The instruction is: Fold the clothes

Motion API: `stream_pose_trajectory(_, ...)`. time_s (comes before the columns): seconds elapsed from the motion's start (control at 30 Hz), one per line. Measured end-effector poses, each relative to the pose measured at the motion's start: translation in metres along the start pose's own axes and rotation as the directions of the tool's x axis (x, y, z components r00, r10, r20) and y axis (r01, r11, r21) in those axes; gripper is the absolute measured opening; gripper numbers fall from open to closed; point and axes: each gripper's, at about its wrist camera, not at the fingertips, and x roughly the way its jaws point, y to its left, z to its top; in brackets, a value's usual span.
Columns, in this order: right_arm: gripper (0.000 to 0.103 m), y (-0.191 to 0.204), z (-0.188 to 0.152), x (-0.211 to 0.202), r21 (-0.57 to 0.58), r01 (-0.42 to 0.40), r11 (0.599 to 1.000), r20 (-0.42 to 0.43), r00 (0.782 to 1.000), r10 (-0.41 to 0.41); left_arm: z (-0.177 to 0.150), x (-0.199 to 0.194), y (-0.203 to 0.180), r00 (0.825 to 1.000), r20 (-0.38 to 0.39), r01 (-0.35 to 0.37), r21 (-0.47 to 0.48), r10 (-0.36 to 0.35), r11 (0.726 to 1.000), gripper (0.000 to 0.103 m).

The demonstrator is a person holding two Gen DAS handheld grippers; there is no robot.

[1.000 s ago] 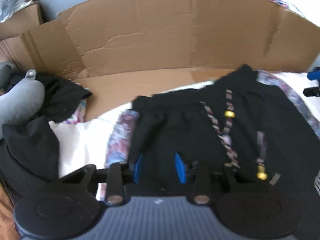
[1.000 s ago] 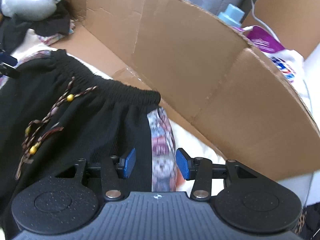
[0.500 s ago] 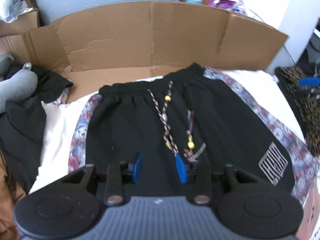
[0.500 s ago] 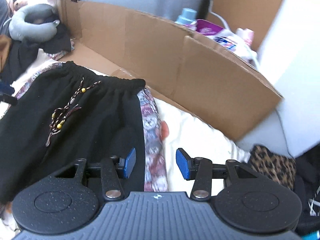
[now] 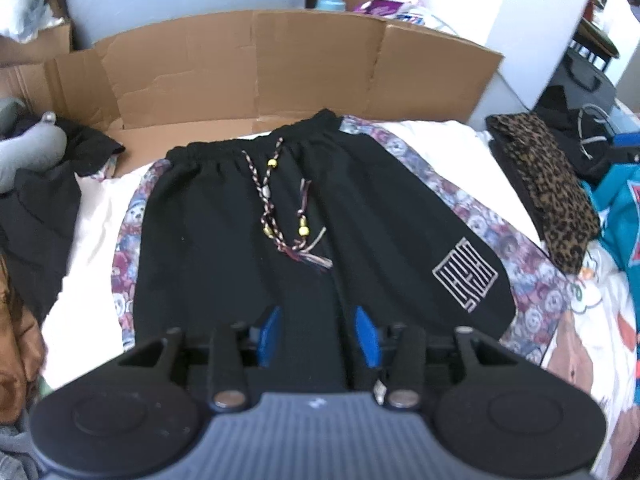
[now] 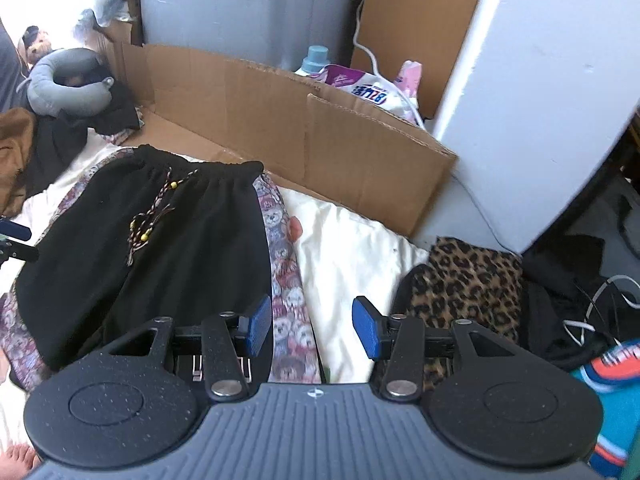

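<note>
Black shorts (image 5: 320,240) lie flat on the bed (image 6: 352,248), waistband toward the cardboard box (image 5: 280,68), drawstring (image 5: 280,208) loose on top. Left tool (image 5: 316,330) hangs over their near hem, jaws opening, gripping nothing; right tool (image 6: 312,326) stands half open, empty, beside their patterned stripe. Folding could trap the beaded drawstring, leaving a lump.

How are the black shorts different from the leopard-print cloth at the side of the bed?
The black shorts lie spread flat in the middle of the bed; the leopard cloth is folded into a narrow bundle at the edge. The shorts are plain black with a beaded drawstring, a white logo and patterned side stripes; the leopard cloth is spotted all over. The shorts look larger. Both rest on the bed, and no tool touches them.
</note>
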Motion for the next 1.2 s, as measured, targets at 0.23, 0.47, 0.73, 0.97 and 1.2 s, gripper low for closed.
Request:
stream_pose_trajectory(0.23, 0.053, -0.018, -0.04, -0.006, 0.039, -0.058, 0.998, 0.014, 0.998, 0.057, -0.033, 0.002, -0.008, 0.999, -0.04, 0.027, 0.002, -0.027, 1.0, 0.046)
stream_pose_trajectory(0.47, 0.052, -0.032, -0.096, 0.04, 0.126, -0.081, 0.989, -0.003, 0.997, 0.082, -0.068, 0.03, -0.016, 0.991, -0.115, 0.062, -0.066, -0.069, 0.996, 0.046)
stream_pose_trajectory(0.73, 0.052, -0.039, -0.158, 0.094, 0.173, -0.074, 0.982, -0.071, 0.994, 0.088, -0.096, 0.062, -0.043, 0.97, -0.185, 0.146, -0.069, -0.156, 0.987, 0.046)
stream_pose_trajectory(0.97, 0.052, -0.045, -0.189, 0.117, 0.167, -0.047, 0.985, -0.125, 0.99, 0.069, -0.116, 0.084, -0.055, 0.946, -0.226, 0.208, -0.125, -0.232, 0.97, 0.045)
stream_pose_trajectory(1.2, 0.051, -0.054, -0.202, 0.126, 0.186, -0.042, 0.982, -0.147, 0.987, 0.07, -0.127, 0.103, -0.071, 0.926, -0.249, 0.249, -0.163, -0.284, 0.955, 0.044)
